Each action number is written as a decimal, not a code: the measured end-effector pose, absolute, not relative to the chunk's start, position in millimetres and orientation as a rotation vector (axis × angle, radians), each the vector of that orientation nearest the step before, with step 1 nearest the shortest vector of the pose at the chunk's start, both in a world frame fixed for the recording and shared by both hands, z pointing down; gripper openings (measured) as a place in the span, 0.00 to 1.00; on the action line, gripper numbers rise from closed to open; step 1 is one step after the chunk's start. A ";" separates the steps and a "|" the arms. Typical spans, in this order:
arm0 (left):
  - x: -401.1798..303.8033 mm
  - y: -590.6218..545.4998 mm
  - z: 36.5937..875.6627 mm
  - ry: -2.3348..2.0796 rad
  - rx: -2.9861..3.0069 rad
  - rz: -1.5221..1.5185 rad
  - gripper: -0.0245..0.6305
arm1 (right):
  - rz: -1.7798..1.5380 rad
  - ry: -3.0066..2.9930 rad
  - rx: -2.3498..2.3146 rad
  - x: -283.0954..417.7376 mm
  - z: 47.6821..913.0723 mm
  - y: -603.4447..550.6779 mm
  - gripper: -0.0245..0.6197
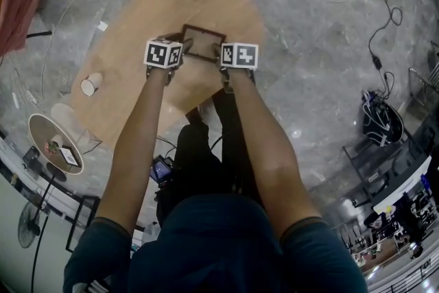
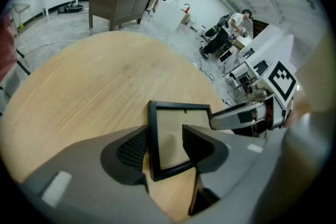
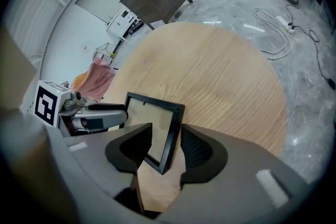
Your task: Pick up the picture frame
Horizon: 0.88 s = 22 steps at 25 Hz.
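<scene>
The black rectangular picture frame (image 1: 203,43) sits over the middle of the round light wooden table (image 1: 123,65), between the two tools. The left gripper (image 1: 186,47) comes at it from 9 o'clock. Its jaws are drawn in close and pinch the frame's left bar, ribbed pad outside and the other jaw over the glass. The right gripper (image 1: 217,51) meets it from 3 o'clock and clamps the right bar the same way. In both gripper views the frame looks tilted; whether it touches the wood I cannot tell. A white paper cup (image 1: 91,84) stands near the table's rim at 8 o'clock from the frame. A pink cloth (image 1: 17,0) hangs at 10 o'clock, over the grey marble floor (image 1: 322,79)
</scene>
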<state>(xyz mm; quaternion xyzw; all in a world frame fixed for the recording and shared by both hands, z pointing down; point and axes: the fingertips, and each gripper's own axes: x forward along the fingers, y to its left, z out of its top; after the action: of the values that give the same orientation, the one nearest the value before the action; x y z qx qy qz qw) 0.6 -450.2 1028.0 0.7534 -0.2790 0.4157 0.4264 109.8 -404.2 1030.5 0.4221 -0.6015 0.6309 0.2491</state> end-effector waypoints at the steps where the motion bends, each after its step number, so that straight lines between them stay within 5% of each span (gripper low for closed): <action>1: 1.3 -447.8 1029.1 -0.695 1.882 1.027 0.35 | 1.714 -1.641 1.158 109.2 1030.6 -403.9 0.32; 7: 9.4 -440.9 1024.8 -0.693 1.895 0.964 0.42 | 1.721 -1.679 1.192 107.0 1026.1 -408.4 0.32; 13: 2.8 -444.1 1013.7 -0.777 1.912 0.951 0.30 | 1.620 -1.715 1.216 113.9 1014.8 -417.8 0.31; 22: 8.5 -479.2 945.3 -0.863 2.066 0.863 0.35 | 1.512 -1.927 1.297 113.2 950.4 -451.6 0.31</action>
<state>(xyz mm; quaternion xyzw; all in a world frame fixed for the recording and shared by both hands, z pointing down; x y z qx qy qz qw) 8.5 -479.2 945.3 0.8025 -0.3352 0.3351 0.3624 113.2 -451.6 950.4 0.4599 -0.6835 0.5361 0.1840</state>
